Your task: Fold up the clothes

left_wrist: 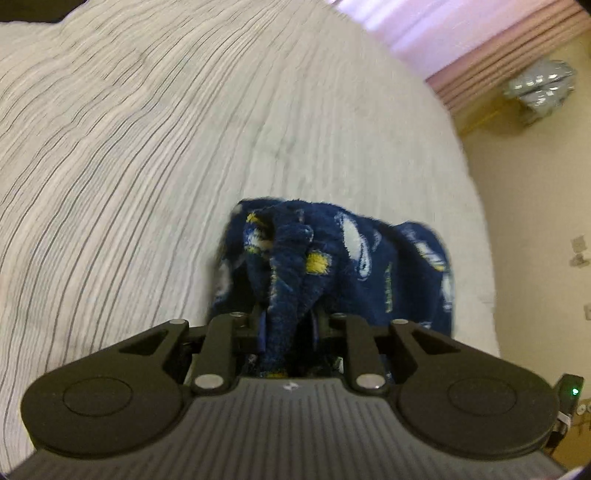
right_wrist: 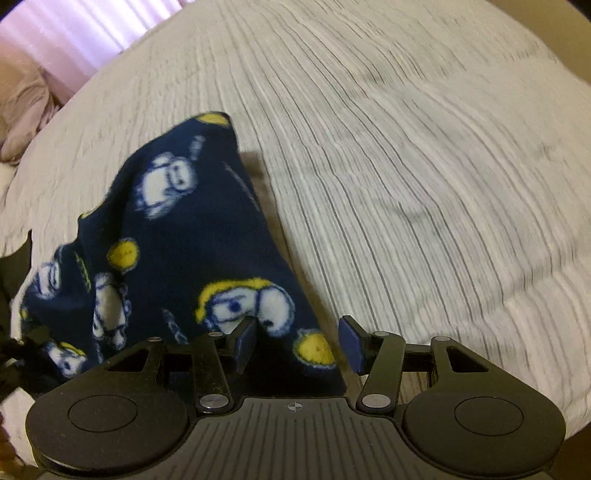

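A navy fleece garment printed with white figures and yellow dots lies bunched on the striped white bedcover. My left gripper is shut on a gathered fold of it, and the fabric rises in a ridge from between the jaws. In the right wrist view the same garment spreads out to the left and its right edge runs between the fingers. My right gripper stands open just above that edge, with its blue pads apart and not pressing the cloth.
The bedcover stretches wide to the right of the garment. The bed's edge drops to a cream floor with a silvery bag. Pink curtains and a pinkish bundle of cloth lie beyond the bed.
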Motion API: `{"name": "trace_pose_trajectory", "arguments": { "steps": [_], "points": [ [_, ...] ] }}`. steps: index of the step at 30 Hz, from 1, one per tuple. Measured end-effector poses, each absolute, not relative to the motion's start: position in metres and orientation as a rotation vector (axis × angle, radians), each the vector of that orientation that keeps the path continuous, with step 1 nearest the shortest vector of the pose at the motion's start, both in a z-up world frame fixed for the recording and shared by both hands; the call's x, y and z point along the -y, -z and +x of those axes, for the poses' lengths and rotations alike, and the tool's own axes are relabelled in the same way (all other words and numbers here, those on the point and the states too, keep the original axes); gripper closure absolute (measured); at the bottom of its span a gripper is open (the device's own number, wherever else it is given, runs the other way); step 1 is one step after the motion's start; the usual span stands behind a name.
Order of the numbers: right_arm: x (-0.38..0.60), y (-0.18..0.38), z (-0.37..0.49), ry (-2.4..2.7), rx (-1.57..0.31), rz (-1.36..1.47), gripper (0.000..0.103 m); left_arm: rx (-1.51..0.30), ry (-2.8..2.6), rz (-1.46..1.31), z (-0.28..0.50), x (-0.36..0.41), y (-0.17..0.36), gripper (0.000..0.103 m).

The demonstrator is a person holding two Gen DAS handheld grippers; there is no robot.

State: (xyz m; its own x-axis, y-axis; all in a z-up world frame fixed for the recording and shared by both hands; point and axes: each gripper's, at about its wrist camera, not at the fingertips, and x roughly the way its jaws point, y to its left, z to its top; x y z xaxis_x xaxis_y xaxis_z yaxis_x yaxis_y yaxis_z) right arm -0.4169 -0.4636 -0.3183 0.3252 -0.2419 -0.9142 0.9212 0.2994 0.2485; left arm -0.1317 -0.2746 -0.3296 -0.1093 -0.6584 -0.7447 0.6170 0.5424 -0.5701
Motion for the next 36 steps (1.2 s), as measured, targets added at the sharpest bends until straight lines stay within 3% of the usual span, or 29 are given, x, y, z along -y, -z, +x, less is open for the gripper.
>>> {"name": "trace_pose_trajectory", "arguments": {
  "steps": [6,8,12,15,18,19,20,23,25,30,36],
  "points": [
    [0.461,0.328,-0.413,0.928,-0.927,0.937,0.050,-1.355,1.010,0.077,-0.129,0.280,0.372,0.077],
    [0.459,0.323,-0.414,0.927,-0.917,0.927,0.050,-1.381,0.986,-0.001,-0.126,0.275,0.371,0.074],
    [0.453,0.312,-0.423,0.905,-0.870,0.930,0.050,-1.415,0.954,-0.111,-0.124,0.252,0.362,0.057],
    [0.445,0.313,-0.434,0.890,-0.832,0.961,0.050,-1.496,0.923,-0.206,-0.127,0.227,0.365,0.052],
    [0.437,0.319,-0.436,0.878,-0.843,0.972,0.050,-1.544,0.913,-0.270,-0.136,0.212,0.371,0.057],
    [0.434,0.320,-0.435,0.877,-0.847,0.968,0.050,-1.544,0.922,-0.270,-0.139,0.212,0.374,0.064],
    [0.432,0.322,-0.433,0.876,-0.850,0.964,0.050,-1.530,0.937,-0.248,-0.142,0.212,0.373,0.082],
    [0.428,0.319,-0.432,0.872,-0.847,0.924,0.050,-1.421,1.006,-0.173,-0.148,0.211,0.359,0.089],
    [0.426,0.314,-0.433,0.862,-0.828,0.895,0.050,-1.341,1.032,-0.109,-0.151,0.207,0.346,0.089],
    [0.435,0.326,-0.437,0.822,-0.894,0.915,0.050,-1.389,0.946,0.018,-0.152,0.212,0.356,0.077],
    [0.457,0.302,-0.448,0.798,-0.863,0.876,0.050,-1.381,0.916,0.004,-0.144,0.213,0.327,0.072]
  ]
}}
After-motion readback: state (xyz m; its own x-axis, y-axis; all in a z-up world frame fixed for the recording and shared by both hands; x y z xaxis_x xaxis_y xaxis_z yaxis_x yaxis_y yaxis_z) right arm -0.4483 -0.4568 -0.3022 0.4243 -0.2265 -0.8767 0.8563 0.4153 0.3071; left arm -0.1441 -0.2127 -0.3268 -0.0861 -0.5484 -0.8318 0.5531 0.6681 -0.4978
